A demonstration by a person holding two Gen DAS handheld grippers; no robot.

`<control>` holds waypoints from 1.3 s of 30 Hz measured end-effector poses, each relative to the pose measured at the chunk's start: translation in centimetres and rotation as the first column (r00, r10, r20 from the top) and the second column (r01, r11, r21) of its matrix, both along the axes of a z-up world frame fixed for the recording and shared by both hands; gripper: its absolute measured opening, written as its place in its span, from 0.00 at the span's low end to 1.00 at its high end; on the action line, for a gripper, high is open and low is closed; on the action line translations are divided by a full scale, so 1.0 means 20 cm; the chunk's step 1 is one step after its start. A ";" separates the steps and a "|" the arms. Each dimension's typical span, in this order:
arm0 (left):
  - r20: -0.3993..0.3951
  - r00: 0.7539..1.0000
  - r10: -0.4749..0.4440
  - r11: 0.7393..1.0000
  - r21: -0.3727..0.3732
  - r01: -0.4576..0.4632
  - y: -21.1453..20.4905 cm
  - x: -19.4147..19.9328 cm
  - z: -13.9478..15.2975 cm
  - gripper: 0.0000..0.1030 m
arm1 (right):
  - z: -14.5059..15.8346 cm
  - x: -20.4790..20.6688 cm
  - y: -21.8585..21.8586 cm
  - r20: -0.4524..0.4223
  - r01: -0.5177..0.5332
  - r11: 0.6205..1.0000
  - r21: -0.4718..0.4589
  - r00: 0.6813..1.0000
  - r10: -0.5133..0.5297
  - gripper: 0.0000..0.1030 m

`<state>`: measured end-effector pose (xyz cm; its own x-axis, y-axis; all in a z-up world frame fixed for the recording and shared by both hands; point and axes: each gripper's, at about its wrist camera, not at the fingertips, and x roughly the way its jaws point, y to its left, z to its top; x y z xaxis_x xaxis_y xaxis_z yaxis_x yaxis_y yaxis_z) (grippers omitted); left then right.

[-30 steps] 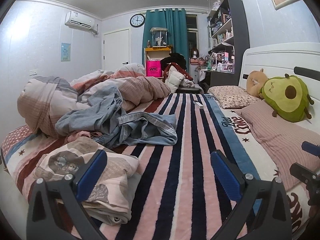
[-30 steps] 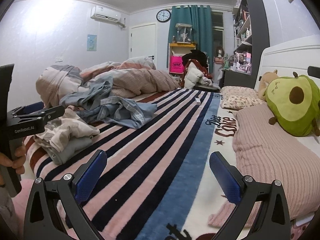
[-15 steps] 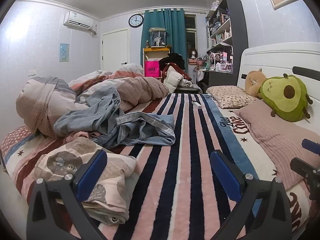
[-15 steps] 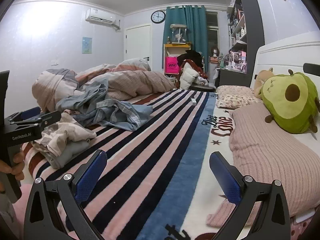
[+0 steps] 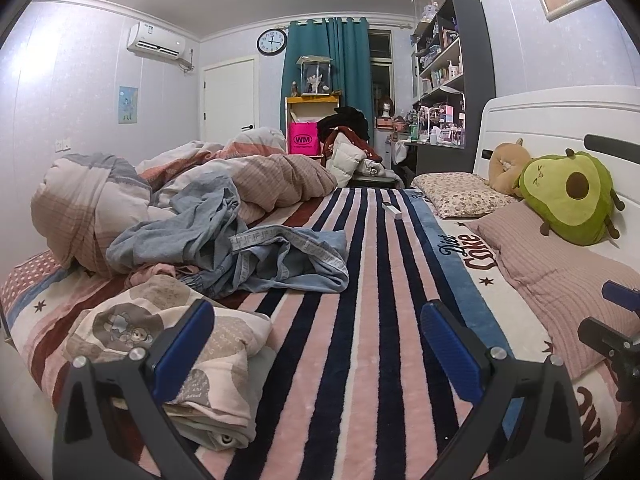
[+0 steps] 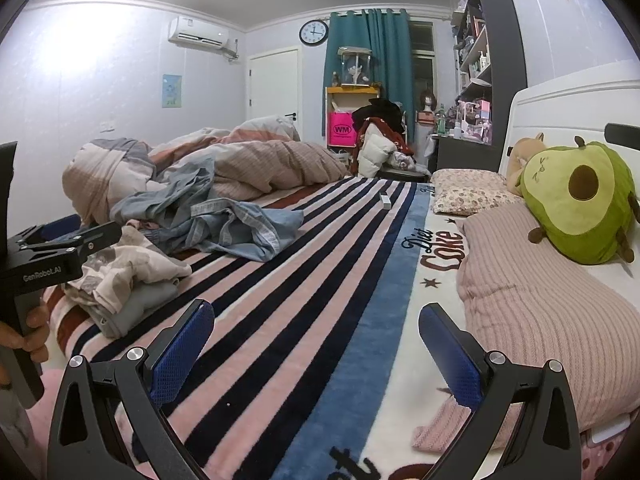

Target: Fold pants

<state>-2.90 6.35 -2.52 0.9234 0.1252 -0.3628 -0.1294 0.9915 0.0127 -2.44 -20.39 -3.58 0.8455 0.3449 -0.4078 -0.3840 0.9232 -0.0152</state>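
Bed: striped pink, navy and blue plush blanket [image 5: 360,320], middle bare.
Pants: crumpled light-blue denim pants [image 5: 280,252] heaped left of centre against the quilt; unfolded, untouched.
Folded item: cartoon-print cloth [image 5: 168,344] near my left side, likely done.
My left hand-held gripper [image 5: 316,344]: released, holding nothing.
My right hand-held gripper [image 6: 316,344]: released, holding nothing.
Progress: pants not yet spread or folded.

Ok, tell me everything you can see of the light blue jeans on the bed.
The light blue jeans are faded denim, unfolded and crumpled in a loose heap on the striped blanket. The waistband, with pale lettered trim, gapes open toward the camera; one leg trails back up over the bunched duvet. They lie just beyond a folded cartoon-print garment, over something pink. Neither gripper touches them; the left gripper hangs open, short of them.
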 end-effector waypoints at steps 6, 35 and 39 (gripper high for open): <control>-0.002 1.000 -0.001 1.000 -0.001 0.001 0.00 0.00 0.00 0.99 | 0.00 0.00 0.00 -0.001 0.002 1.000 0.001 1.000 -0.002 0.99; 0.001 1.000 -0.001 1.000 -0.001 0.001 0.00 0.00 0.00 0.99 | 0.00 -0.01 -0.03 0.004 0.016 1.000 0.003 1.000 -0.016 0.99; 0.001 1.000 -0.001 1.000 -0.002 0.001 0.00 0.00 0.00 0.99 | 0.00 0.00 -0.03 0.006 0.016 1.000 0.001 1.000 -0.016 0.99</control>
